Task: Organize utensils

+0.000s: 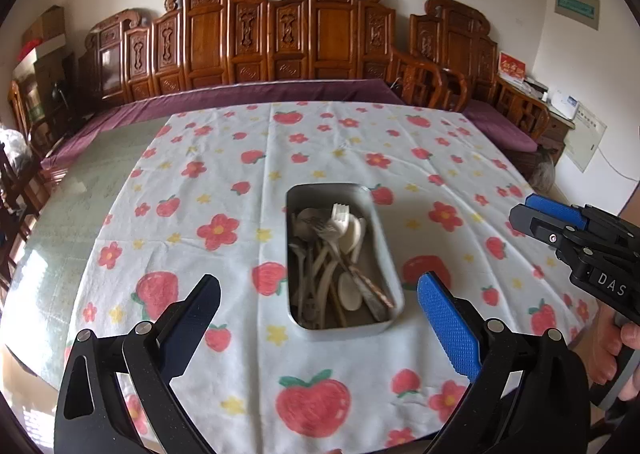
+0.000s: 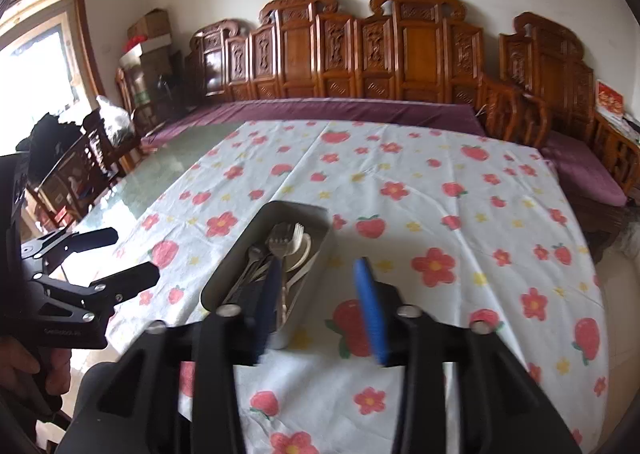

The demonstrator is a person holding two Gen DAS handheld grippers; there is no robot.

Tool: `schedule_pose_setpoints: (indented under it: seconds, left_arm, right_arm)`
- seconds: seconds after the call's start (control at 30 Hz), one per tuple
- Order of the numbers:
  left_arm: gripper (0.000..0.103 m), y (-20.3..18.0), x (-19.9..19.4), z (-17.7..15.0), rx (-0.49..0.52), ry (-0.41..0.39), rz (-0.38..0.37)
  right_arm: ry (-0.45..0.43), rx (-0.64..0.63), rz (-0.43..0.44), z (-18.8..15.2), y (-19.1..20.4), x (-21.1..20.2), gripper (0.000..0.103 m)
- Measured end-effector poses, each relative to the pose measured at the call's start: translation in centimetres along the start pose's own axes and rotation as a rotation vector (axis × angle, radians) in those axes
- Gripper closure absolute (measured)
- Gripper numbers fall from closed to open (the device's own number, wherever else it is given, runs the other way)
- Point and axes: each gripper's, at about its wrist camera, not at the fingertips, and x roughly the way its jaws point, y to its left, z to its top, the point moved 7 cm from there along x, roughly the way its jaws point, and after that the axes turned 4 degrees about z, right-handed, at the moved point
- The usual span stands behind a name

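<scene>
While both lie empty-jawed, utensil tin [image 1: 390, 274] ahead between wide left tool [image 1: 318, 308] and half-spread right tool [image 2: 320, 308].

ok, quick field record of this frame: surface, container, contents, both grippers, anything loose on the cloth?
surface: table under a white tablecloth printed with strawberries and flowers
container: metal tray, rectangular, standing on the cloth
contents: utensils piled in the tray, forks and spoons, some metal, some pale
left gripper: open, empty, above the near end of the tray
right gripper: open, empty, just beside the tray
loose on cloth: none visible
</scene>
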Motion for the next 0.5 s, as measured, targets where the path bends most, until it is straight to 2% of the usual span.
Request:
schedule_pose_setpoints:
  seconds: [0.07,0.13,0.23,0.3,0.5]
  left_arm:
    - [0.008,-0.6,-0.6,-0.1,0.002,-0.006,0.002]
    - [0.008,-1.4,-1.5,-0.2,0.004,-0.016,0.002]
    - [0.008,-2.6,-2.4,-0.4,-0.001,-0.021,-0.011]
    - [0.008,-3.5,-2.7,-0.7,0.004,-0.012,-0.019]
    - [0.008,-5.8,-3.7,-1.2,0.041,-0.024,-0.018]
  right_arm:
    - [-0.018,0.012,-0.015,-0.1,-0.6,-1.3,0.037]
    - [-0.036,0.017,-0.029,-0.3,-1.2,-2.5,0.021]
    - [-0.063,0.019,-0.061,-0.8,-2.1,-4.2,0.007]
    - [-0.070,0.021,-0.077,-1.2,-2.7,-5.2,0.002]
    - [-0.093,0.054,-0.102,-2.3,-4.6,-8.1,0.002]
